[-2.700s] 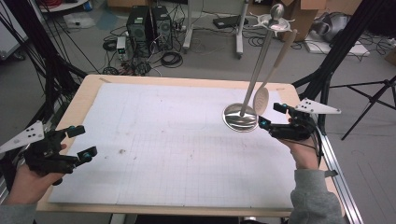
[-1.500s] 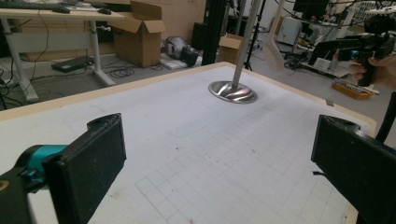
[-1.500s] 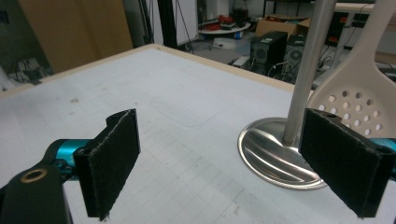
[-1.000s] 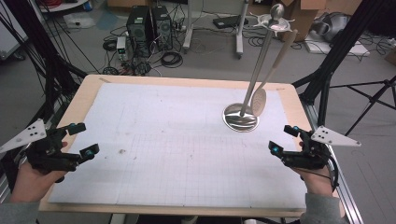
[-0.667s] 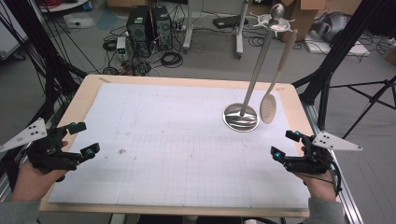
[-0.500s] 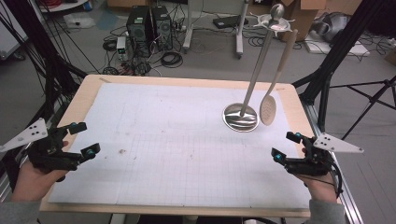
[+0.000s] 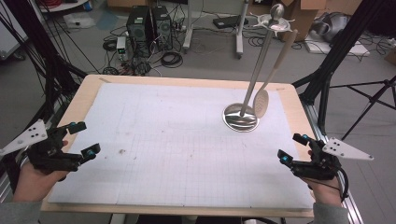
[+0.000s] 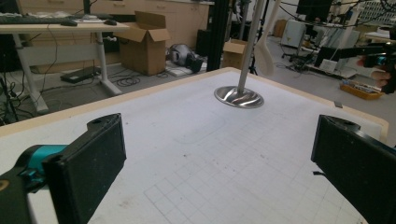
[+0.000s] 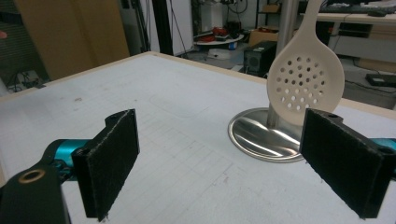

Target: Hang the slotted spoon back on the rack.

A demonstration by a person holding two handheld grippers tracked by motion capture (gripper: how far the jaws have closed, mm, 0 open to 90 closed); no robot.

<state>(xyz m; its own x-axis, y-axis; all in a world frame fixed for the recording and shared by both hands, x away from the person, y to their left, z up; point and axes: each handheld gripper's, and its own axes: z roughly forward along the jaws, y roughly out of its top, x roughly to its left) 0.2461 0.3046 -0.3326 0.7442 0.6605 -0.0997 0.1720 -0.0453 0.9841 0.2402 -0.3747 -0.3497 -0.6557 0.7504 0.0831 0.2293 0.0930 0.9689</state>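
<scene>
A metal stand with a round base (image 7: 240, 117) rises from the back right of the white grid mat (image 7: 177, 140). From its top hook hangs a cream perforated skimmer (image 7: 261, 102), its head just above the base. My right gripper (image 7: 292, 147) is open near the table's right front edge, well short of the stand; its view shows the skimmer (image 9: 306, 86) and base (image 9: 261, 133) beyond the open gripper (image 9: 224, 158). My left gripper (image 7: 85, 138) is open at the left front edge, nothing between its jaws (image 8: 219, 154). The stand base (image 8: 239, 97) lies far across from it.
The mat lies on a wooden table (image 7: 84, 93). Black frame legs (image 7: 327, 70) and a tripod stand at the right; computer towers (image 7: 149, 23) and cables are on the floor behind. A small dark speck (image 7: 122, 151) marks the mat.
My right gripper has drawn back from beside the stand to the right front edge. The hanging skimmer has swung slightly. The left gripper has stayed put.
</scene>
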